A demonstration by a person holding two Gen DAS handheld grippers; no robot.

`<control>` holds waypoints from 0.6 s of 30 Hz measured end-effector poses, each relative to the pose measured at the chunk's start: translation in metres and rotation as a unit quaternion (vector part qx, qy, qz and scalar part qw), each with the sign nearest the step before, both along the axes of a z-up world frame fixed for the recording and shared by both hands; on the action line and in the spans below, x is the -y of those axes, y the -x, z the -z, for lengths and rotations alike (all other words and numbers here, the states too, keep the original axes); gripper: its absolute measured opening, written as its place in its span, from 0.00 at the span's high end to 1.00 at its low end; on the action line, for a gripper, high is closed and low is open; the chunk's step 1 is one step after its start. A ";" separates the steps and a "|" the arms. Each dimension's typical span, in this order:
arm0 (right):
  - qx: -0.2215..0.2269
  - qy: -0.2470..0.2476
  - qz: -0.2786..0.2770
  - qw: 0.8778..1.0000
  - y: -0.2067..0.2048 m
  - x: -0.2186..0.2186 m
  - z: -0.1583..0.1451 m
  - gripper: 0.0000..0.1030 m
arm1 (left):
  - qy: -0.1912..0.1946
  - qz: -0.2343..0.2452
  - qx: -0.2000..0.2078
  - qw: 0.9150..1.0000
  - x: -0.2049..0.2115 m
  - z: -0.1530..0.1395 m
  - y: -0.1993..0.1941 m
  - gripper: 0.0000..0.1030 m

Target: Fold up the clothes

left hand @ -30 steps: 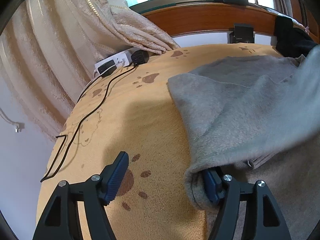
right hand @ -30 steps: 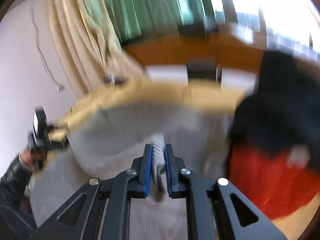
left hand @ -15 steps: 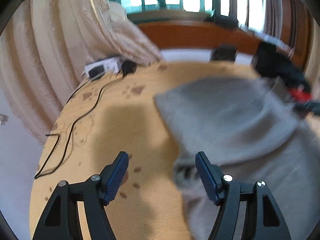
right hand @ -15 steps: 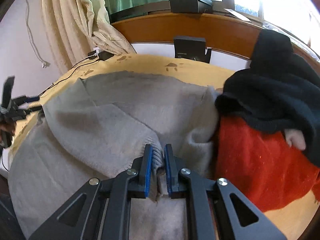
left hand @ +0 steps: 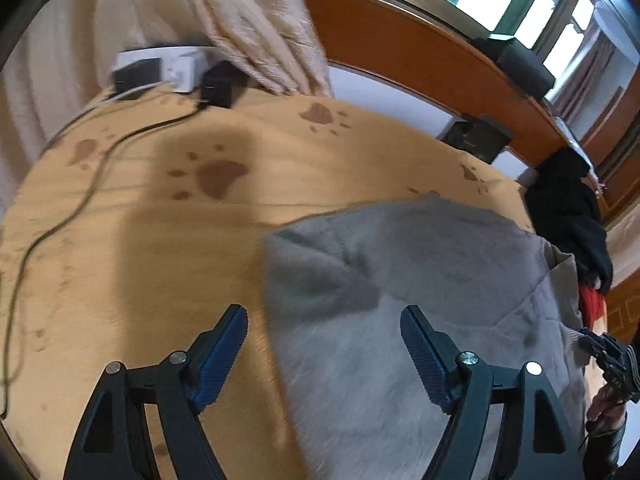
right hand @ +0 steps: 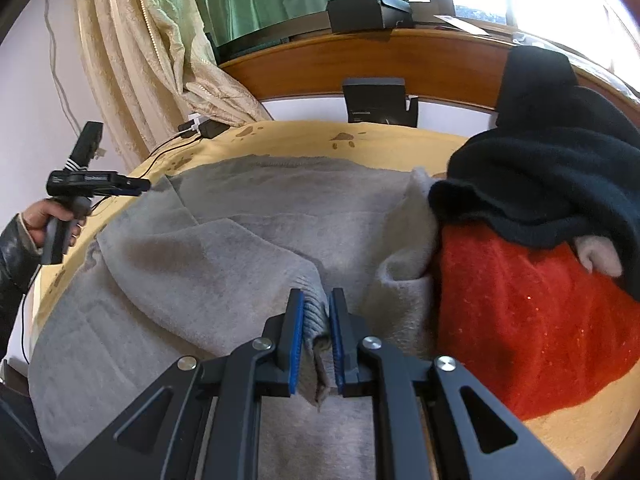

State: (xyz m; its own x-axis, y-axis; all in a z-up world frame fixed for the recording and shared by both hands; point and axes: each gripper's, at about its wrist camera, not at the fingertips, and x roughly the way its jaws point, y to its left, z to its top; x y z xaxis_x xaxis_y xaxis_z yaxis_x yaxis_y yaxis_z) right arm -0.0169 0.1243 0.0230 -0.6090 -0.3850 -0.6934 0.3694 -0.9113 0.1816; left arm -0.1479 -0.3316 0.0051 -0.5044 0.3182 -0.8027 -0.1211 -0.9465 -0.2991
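Note:
A grey fleece garment (right hand: pixel 224 248) lies spread on the yellow paw-print blanket (left hand: pixel 168 240), with one flap folded over its middle. My right gripper (right hand: pixel 316 308) is shut on the ribbed grey cuff (right hand: pixel 314 316) of that flap, low over the garment. My left gripper (left hand: pixel 324 320) hovers above the garment's left edge (left hand: pixel 320 280); its jaws are opening and nothing is pressed between them. In the right wrist view the left gripper (right hand: pixel 132 186) shows at the far left, held by a hand in a dark sleeve (right hand: pixel 36 220).
A black garment (right hand: pixel 552 168) lies on a red one (right hand: pixel 528 320) to the right of the grey one. A white power strip with black plugs (left hand: pixel 160 70) and a black cable (left hand: pixel 92 184) sit at the blanket's far left corner by a cream curtain (right hand: pixel 144 60). A wooden headboard (left hand: pixel 420 64) runs behind.
My left gripper let go of the grey garment's edge, pulled away to the left and rolled, with its jaws wider. My right gripper sank with the cuff, then stayed put.

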 end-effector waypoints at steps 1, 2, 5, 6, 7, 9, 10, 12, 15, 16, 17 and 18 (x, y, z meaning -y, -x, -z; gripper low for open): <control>0.002 0.001 0.001 1.000 0.001 0.000 0.002 0.85 | 0.006 0.001 -0.002 1.000 -0.002 0.002 0.001 0.22; 0.005 0.002 0.002 1.000 0.003 -0.001 0.004 0.85 | 0.011 0.002 -0.004 1.000 -0.005 0.004 0.003 0.25; 0.009 0.002 0.004 1.000 0.004 -0.001 0.008 0.85 | 0.037 -0.014 -0.008 0.999 -0.001 0.007 0.007 0.71; 0.009 0.001 0.005 1.000 0.004 -0.002 0.008 0.85 | 0.047 -0.024 -0.013 0.999 0.004 0.006 0.008 0.76; 0.007 0.001 0.006 1.000 0.004 -0.001 0.007 0.85 | 0.060 -0.035 -0.018 0.997 0.008 0.005 0.009 0.76; -0.003 0.000 0.008 1.000 0.003 0.000 0.002 0.85 | 0.104 -0.056 -0.035 0.992 0.013 0.002 0.007 0.84; -0.008 -0.004 0.008 1.000 0.003 0.002 -0.002 0.85 | 0.118 -0.060 -0.038 0.990 0.017 0.003 0.006 0.84; -0.028 -0.017 0.012 0.999 0.003 0.006 -0.011 0.85 | 0.136 -0.070 -0.041 0.987 0.022 0.003 0.006 0.84; -0.079 -0.039 0.037 0.995 -0.002 0.010 -0.031 0.85 | 0.168 -0.083 -0.046 0.981 0.028 0.007 0.006 0.84; -0.096 -0.047 0.048 0.993 -0.004 0.009 -0.038 0.85 | 0.182 -0.086 -0.049 0.978 0.028 0.010 0.006 0.84; -0.113 -0.059 0.060 0.990 -0.007 0.008 -0.043 0.85 | 0.174 -0.089 -0.051 0.979 0.031 0.010 0.005 0.84; -0.123 -0.071 0.067 0.988 -0.007 0.007 -0.045 0.84 | 0.165 -0.095 -0.048 0.980 0.033 0.009 0.005 0.84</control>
